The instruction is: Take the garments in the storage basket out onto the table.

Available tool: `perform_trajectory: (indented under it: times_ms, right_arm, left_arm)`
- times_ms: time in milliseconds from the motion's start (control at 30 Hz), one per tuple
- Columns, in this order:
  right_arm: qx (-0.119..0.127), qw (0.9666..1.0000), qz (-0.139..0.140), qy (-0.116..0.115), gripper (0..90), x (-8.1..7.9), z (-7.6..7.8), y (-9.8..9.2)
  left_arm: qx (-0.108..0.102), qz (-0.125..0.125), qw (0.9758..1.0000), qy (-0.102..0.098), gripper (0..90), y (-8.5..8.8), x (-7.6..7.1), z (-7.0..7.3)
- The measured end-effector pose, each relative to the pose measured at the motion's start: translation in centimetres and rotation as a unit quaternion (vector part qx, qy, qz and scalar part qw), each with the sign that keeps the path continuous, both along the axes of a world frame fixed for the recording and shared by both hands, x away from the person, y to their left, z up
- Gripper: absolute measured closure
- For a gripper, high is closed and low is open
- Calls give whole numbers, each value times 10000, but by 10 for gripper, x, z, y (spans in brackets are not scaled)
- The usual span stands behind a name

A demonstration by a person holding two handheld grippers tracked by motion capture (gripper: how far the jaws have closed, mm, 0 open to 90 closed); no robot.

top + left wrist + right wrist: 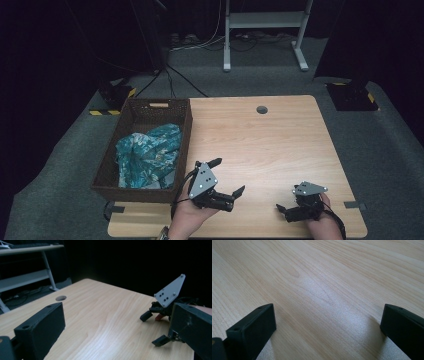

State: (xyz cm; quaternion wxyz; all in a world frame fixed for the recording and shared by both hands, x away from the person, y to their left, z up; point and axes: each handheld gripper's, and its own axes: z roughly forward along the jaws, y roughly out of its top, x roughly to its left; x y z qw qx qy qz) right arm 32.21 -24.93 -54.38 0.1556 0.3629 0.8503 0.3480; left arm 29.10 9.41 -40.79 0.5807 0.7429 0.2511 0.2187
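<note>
My left gripper [229, 176] hangs over the near edge of the tabletop [270, 140], jaws spread wide with nothing between them, just right of the brown woven basket [131, 172]. The teal patterned cloth [147, 155] lies crumpled inside that basket, close to this gripper but apart from it. My right gripper [282, 210] sits low at the near right of the tabletop, jaws likewise released and empty, well apart from the basket.
</note>
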Motion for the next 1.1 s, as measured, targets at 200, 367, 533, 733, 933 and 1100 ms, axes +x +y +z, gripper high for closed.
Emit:
perform_trajectory:
  times_ms: [200,367,533,733,933,1100]
  right_arm:
    - [0,10000,0,1,2,0,0,0]
    - [0,10000,-1,3,2,0,0,0]
    - [0,10000,0,2,2,0,0,0]
    - [0,10000,1,1,2,0,0,0]
    - [0,10000,0,1,2,0,0,0]
    - [-1,10000,1,1,2,0,0,0]
  left_arm:
    - [-275,132,9995,-127,1,17,-2,11]
    - [-461,280,9984,-166,1,31,-2,16]
    - [-570,469,9970,-245,1,46,-2,21]
    - [-649,708,9946,-393,1,61,-3,26]
    - [-644,998,9919,-442,1,76,-2,28]
    - [-698,1205,9893,-442,1,90,-1,28]
